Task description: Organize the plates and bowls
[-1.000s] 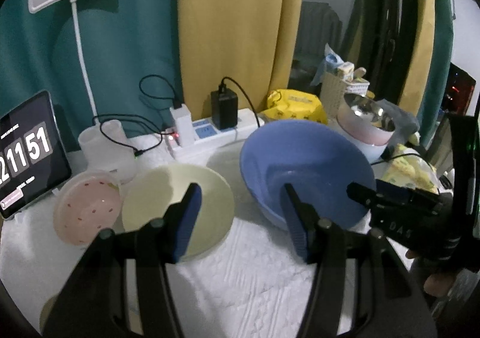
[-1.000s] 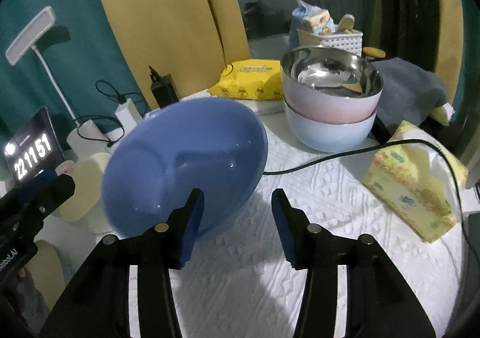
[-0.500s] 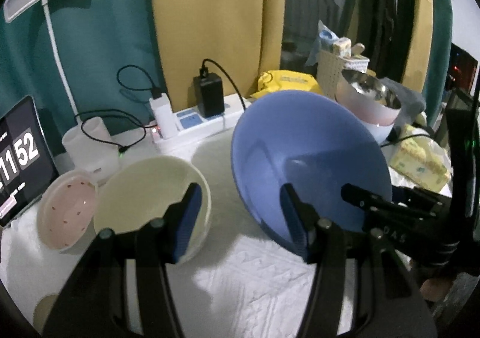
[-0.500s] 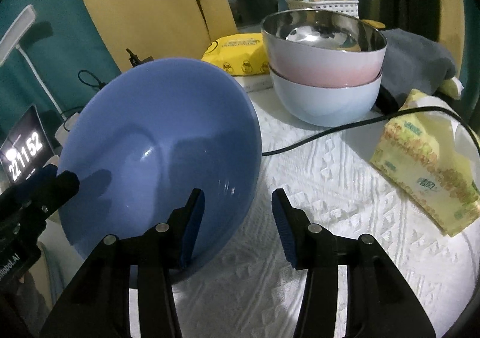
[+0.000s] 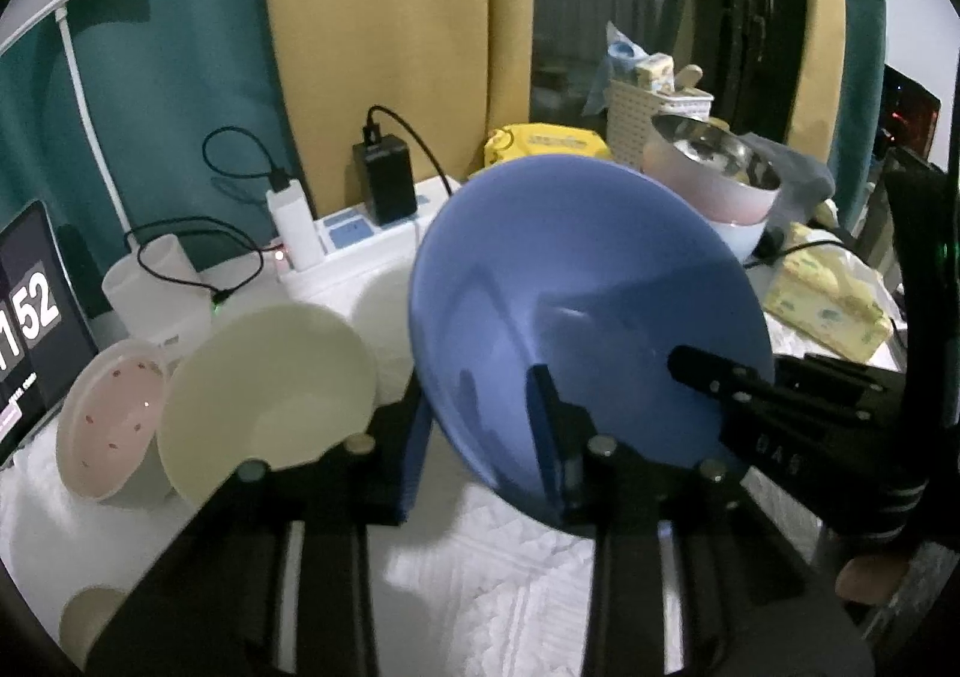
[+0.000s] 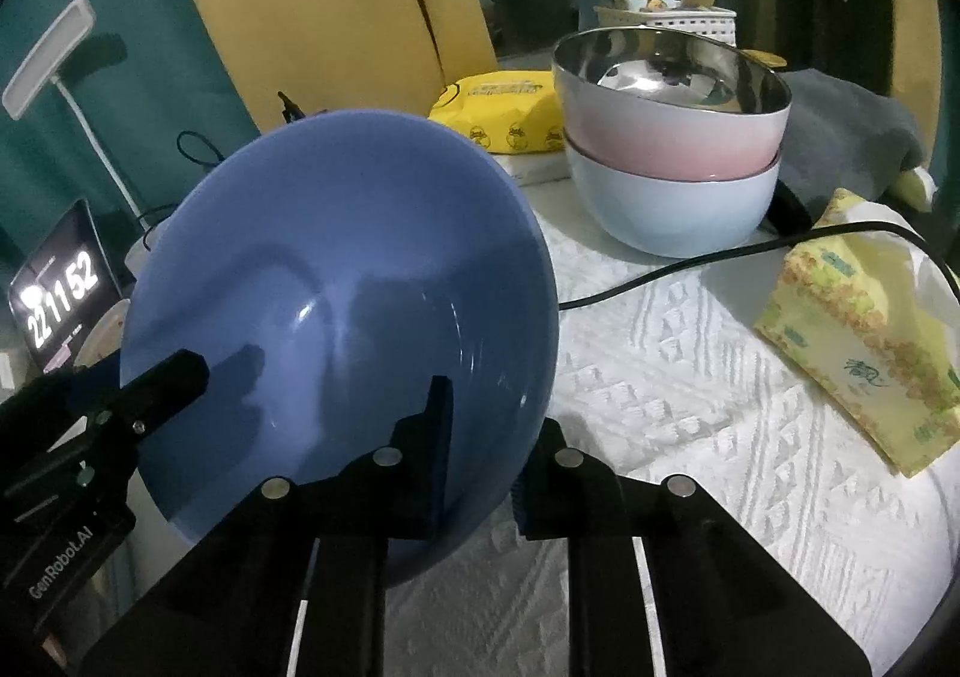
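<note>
Now both grippers pinch the rim of the blue bowl (image 6: 336, 287), which stands steeply tilted above the white quilted cloth (image 6: 690, 377), its hollow facing the cameras. The left gripper (image 5: 486, 437) has just been closing and has one finger inside the bowl and one behind its wall; the right gripper (image 6: 480, 449) has likewise just closed on the opposite edge, one pad inside, one outside. Beside the bowl on the left sit a cream bowl (image 5: 264, 389) and a pink dotted bowl (image 5: 111, 425). Behind it, on the right, a pink steel-lined bowl (image 6: 672, 101) nests in a pale blue bowl (image 6: 672, 209)
</note>
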The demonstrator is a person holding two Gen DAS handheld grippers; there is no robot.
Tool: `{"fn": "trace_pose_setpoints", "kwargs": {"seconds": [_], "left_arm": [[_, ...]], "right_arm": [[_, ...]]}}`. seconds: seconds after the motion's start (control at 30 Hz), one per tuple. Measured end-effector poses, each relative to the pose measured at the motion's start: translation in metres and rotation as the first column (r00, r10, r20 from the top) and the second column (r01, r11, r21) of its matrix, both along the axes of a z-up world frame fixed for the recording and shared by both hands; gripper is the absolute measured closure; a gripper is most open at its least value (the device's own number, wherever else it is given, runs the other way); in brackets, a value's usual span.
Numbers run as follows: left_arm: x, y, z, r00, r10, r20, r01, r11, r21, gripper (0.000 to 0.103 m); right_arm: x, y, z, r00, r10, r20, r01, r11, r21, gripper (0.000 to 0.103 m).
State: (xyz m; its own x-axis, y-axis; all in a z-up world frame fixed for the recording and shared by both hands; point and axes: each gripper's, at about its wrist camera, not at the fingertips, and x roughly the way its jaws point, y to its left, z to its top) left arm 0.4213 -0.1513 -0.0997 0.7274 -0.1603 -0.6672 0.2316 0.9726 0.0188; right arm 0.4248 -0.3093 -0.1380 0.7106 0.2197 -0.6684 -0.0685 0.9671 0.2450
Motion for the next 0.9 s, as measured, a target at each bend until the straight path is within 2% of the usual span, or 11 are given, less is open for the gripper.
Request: {"fn": "trace_pose_setpoints", "kwargs": {"seconds": [0.57,0.9], "left_arm": [[-0.033,-0.001,0.014,0.999,-0.02,0.035,0.02,1.0,-0.02,0.074],[-0.068,0.005,0.022,0.999,-0.012,0.049,0.014,0.999,-0.041,0.074]], "right_arm": [[-0.034,-0.007,0.014,0.999,-0.023,0.027,0.023,1.0,-0.006,0.085],[-0.065,-0.004,0.023,0.999,-0.018,0.044,0.018,1.0,-0.009,0.085]]}}
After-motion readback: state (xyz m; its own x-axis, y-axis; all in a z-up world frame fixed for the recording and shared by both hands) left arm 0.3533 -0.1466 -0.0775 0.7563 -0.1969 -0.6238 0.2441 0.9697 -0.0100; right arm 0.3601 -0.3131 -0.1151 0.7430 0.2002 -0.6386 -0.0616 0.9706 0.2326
